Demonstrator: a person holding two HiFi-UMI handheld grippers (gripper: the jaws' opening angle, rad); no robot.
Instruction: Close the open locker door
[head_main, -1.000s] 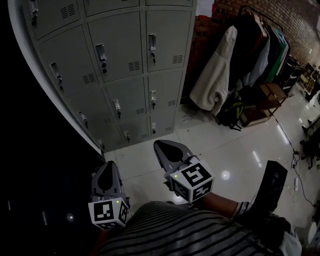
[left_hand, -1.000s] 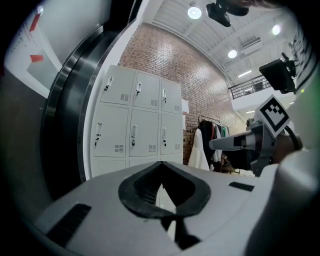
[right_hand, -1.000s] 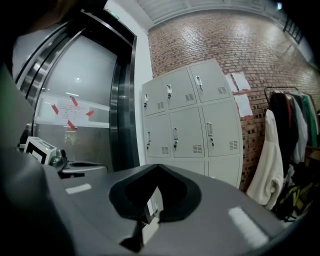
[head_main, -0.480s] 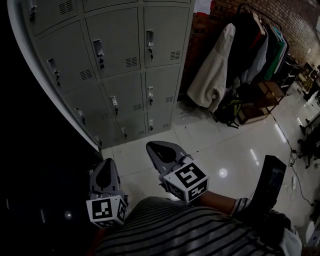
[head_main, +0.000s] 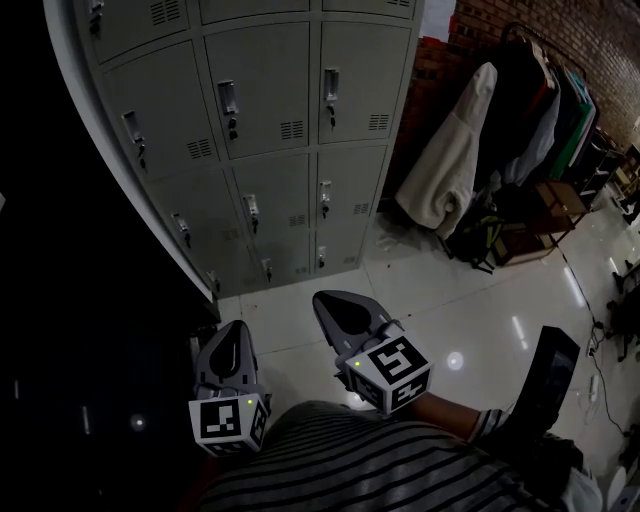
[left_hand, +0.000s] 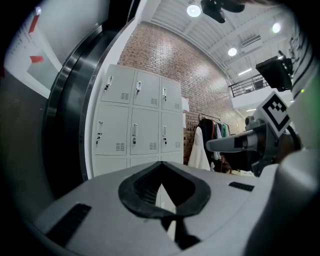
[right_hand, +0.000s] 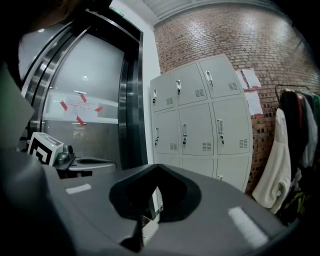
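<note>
A bank of grey lockers (head_main: 270, 130) stands ahead against a brick wall, also seen in the left gripper view (left_hand: 135, 125) and the right gripper view (right_hand: 200, 120). Every locker door that shows sits flush; no open door is in view. My left gripper (head_main: 236, 330) is held low near my striped shirt, shut and empty, its jaws meeting at a point (left_hand: 161, 164). To its right, my right gripper (head_main: 326, 299) also hangs low over the floor, its jaws (right_hand: 159, 167) shut on nothing. Both are well short of the lockers.
A clothes rack (head_main: 520, 110) with a white coat (head_main: 450, 170) and dark garments stands right of the lockers, with a bag (head_main: 478, 240) on the floor below. A dark metal door frame (right_hand: 127, 100) rises to the lockers' left. A black box (head_main: 552, 372) stands at my right on glossy tiles.
The head view has swung slightly, so the lockers sit further right and lower in the picture. Both grippers stay low, shut and close to my body.
</note>
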